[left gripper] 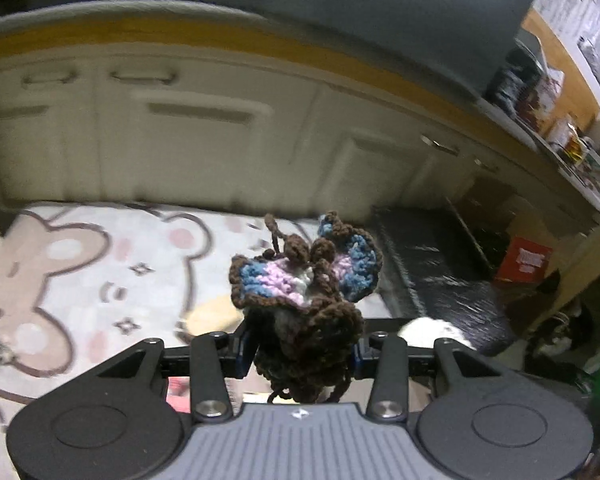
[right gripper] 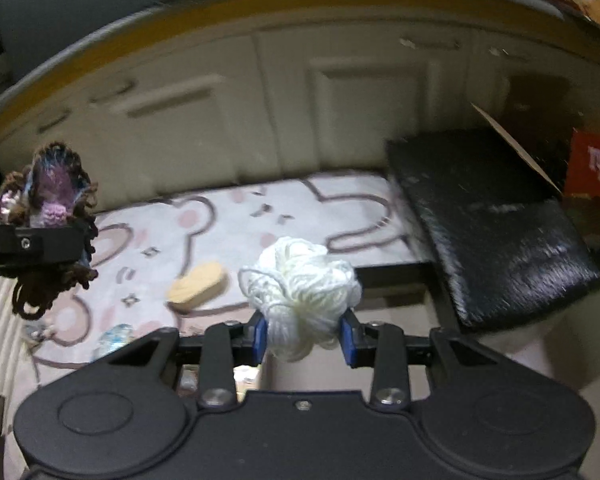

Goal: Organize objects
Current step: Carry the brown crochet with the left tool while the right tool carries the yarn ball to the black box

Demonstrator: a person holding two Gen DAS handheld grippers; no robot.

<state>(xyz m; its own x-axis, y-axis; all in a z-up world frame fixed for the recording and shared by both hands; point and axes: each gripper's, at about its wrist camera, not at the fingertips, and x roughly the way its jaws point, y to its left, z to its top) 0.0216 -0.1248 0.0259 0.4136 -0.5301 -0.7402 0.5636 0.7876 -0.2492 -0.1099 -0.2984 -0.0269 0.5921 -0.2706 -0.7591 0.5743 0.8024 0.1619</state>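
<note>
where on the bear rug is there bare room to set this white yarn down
Bare rug lies between the tan oval piece and the cabinet doors, reaching to the black mat. Its near left corner is crowded with small items.

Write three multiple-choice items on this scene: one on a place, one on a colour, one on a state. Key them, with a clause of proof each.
1. Where does the tan oval object lie?
A. on the bear-pattern rug
B. on the black mat
C. in a gripper

2. What colour is the yarn ball?
A. red
B. white
C. green

3. What is the left gripper doing?
A. gaping with nothing in it
B. clamping a crochet butterfly
C. clamping a red box

Key: 1 A, it rests on the rug's print; 2 B, pale white strands in the right gripper; 3 B, the butterfly sits between its pads.
</note>
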